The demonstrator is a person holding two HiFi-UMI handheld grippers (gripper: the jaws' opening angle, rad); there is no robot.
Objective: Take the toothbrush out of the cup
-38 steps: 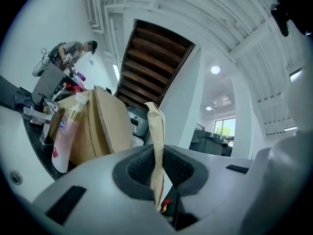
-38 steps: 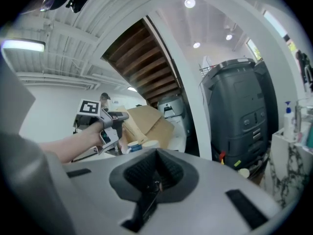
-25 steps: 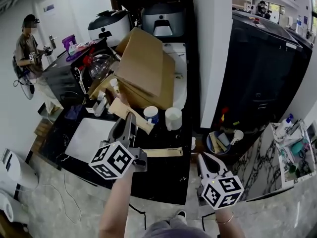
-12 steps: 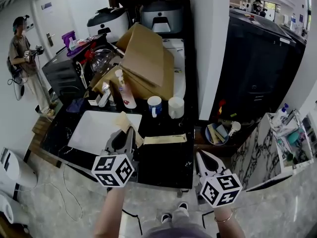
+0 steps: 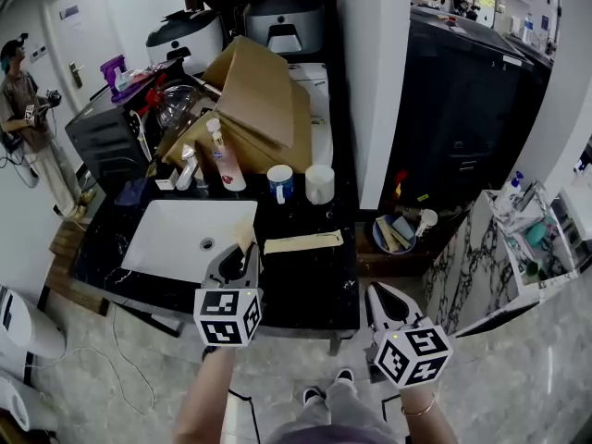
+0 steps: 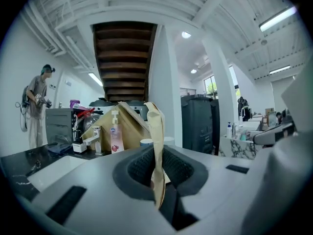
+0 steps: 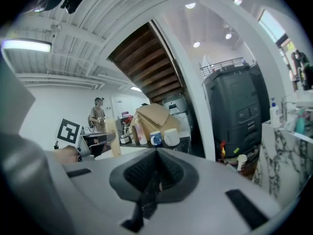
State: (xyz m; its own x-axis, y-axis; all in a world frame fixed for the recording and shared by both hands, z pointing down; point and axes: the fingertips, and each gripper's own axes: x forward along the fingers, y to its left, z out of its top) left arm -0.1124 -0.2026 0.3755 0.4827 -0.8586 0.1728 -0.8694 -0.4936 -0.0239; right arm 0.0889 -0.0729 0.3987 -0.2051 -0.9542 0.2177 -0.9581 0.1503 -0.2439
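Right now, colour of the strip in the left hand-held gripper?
Tan strip; left gripper view.

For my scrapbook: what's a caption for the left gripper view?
The left gripper pinches a tan strip; soap bottle, faucet and cardboard stand behind.

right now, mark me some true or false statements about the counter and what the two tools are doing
1. The left tool pinches a tan paper strip. True.
2. The right tool grips a cup. False: the right tool has its jaws together with no cup between them.
3. A blue cup and a white cup stand side by side on the black counter. True.
4. The pump bottle lies in the sink. False: the pump bottle stands upright on the counter behind the sink.
5. A second strip lies flat on the counter, to the right of the sink in the head view. True.
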